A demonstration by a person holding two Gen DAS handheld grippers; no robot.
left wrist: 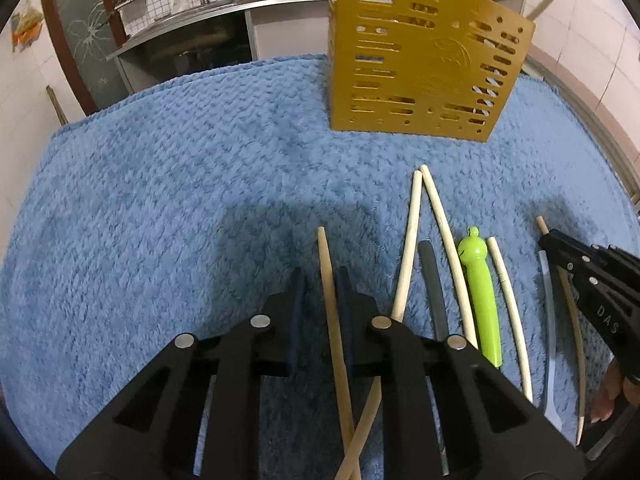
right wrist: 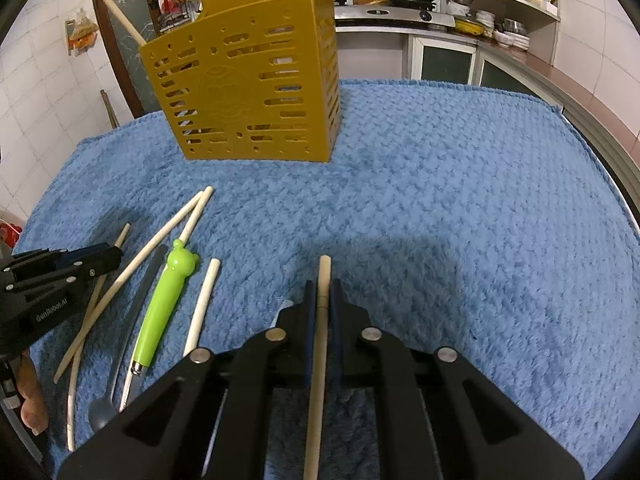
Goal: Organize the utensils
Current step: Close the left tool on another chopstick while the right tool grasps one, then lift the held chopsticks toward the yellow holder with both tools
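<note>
Between the right gripper (right wrist: 322,280) pads sits a wooden chopstick (right wrist: 318,360), clamped tight. Left gripper (left wrist: 320,276) straddles another chopstick (left wrist: 332,320), jaws not visibly touching it. Looks like the pick-up step; next each needs lifting into the yellow slotted holder (right wrist: 248,92) standing well ahead on the blue towel (right wrist: 440,200).

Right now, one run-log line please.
left gripper: open around wooden chopstick | right gripper: shut on pale chopstick | yellow slotted plastic holder: upright on blue towel

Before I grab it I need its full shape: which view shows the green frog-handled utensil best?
The right wrist view: the green frog-handled utensil shows its frog head, handle and metal collar. In the left wrist view its lower end is hidden behind the left gripper.
</note>
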